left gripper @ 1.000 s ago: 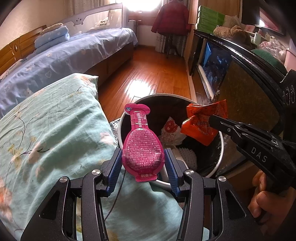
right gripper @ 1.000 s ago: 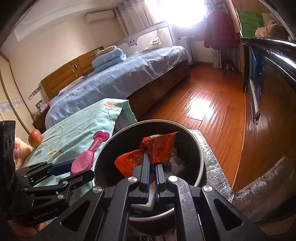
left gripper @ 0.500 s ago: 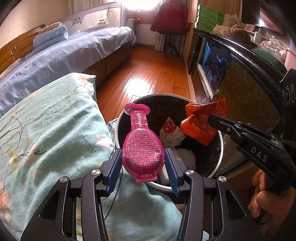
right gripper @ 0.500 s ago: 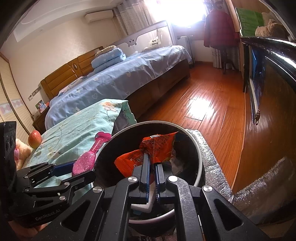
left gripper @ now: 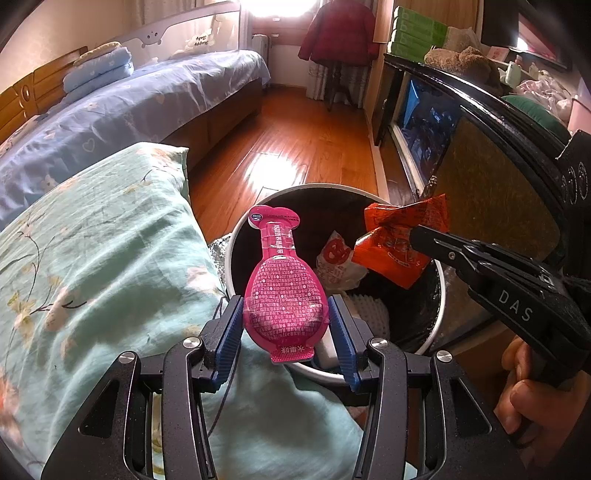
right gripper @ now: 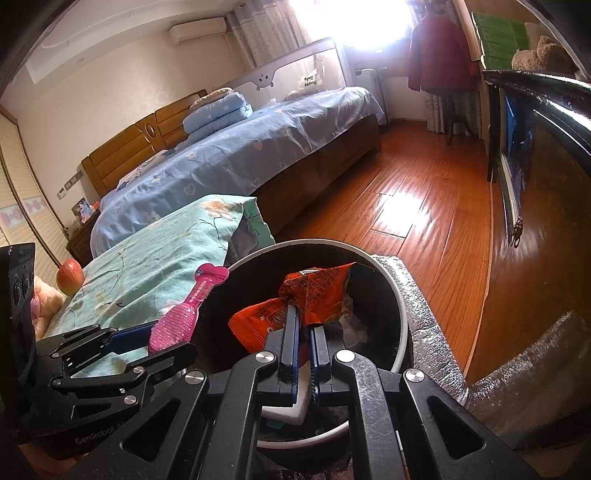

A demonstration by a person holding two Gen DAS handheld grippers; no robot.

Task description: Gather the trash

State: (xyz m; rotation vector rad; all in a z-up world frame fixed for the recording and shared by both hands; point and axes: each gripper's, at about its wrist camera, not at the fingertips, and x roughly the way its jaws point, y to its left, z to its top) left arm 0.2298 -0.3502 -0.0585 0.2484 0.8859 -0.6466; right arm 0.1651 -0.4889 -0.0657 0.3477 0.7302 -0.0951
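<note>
Here left gripper point(left gripper: 285, 325) pinches pink sachet point(left gripper: 282, 291); right gripper point(right gripper: 303, 328) pinches orange wrapper point(right gripper: 314, 291), hiding bin point(right gripper: 400, 314) contents.

- A glossy orange-brown wooden plank floor point(right gripper: 436, 206) catches a bright patch of sunlight.
- A long bed with a pale blue heart-print cover point(right gripper: 236, 162) stands along the left, backed by a honey-coloured wooden headboard point(right gripper: 140, 147).
- A folded light blue quilt point(right gripper: 218, 110) lies on it.
- A glaring bright window point(right gripper: 369, 26) lights the far cream wall point(right gripper: 110, 85).
- A white wall-mounted air conditioner point(right gripper: 197, 28) hangs high.
- A dark red coat point(left gripper: 338, 31) hangs near the window.
</note>
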